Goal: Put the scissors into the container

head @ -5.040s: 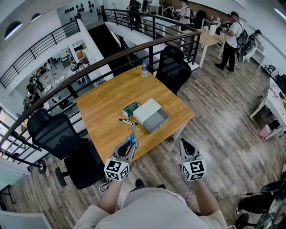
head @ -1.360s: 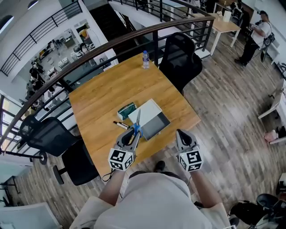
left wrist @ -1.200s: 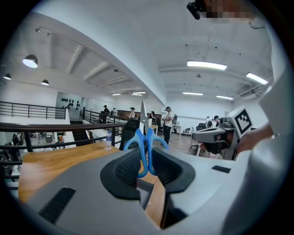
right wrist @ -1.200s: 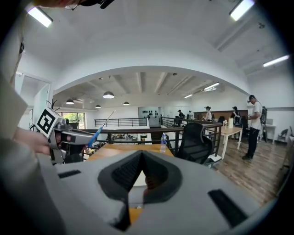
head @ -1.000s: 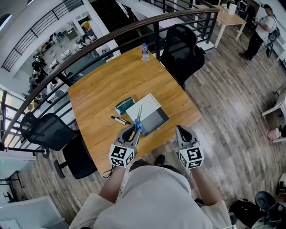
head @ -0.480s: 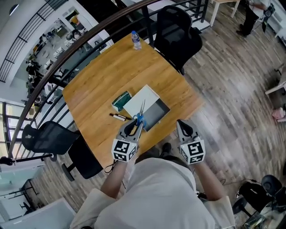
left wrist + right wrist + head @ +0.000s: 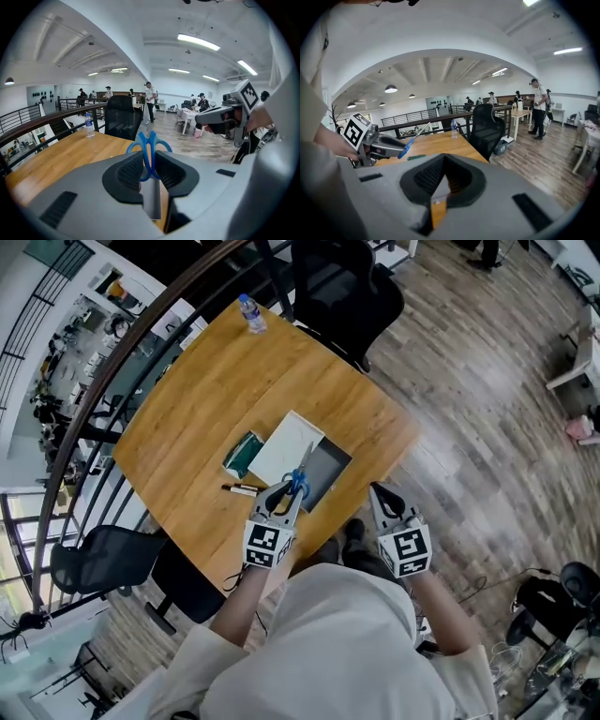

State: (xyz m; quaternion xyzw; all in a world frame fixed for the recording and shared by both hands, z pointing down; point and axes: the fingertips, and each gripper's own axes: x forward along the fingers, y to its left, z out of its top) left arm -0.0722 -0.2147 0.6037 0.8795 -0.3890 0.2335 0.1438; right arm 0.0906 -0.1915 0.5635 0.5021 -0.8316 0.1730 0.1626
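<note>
My left gripper [image 7: 284, 501] is shut on the blue handles of the scissors [image 7: 300, 474]; in the left gripper view those scissors [image 7: 149, 146] stand upright between the pads. Their blades point away from me and hang over the open container [image 7: 325, 474], a grey tray with a white lid [image 7: 281, 444] lying beside it. My right gripper [image 7: 382, 495] hovers off the table's near edge, to the right of the container, shut with nothing in it. From the right gripper view the left gripper [image 7: 377, 143] and scissors [image 7: 411, 139] show at the left.
On the wooden table [image 7: 206, 381], a green packet [image 7: 244, 456] and a black marker [image 7: 242, 488] lie left of the container. A water bottle [image 7: 247, 312] stands at the far corner. Black office chairs [image 7: 339, 287] [image 7: 108, 559] stand at two sides, with a railing [image 7: 103, 390] behind.
The left gripper has carried the scissors forward from the table's near edge to above the container. The head view has tipped further down. The right gripper has kept its place alongside.
</note>
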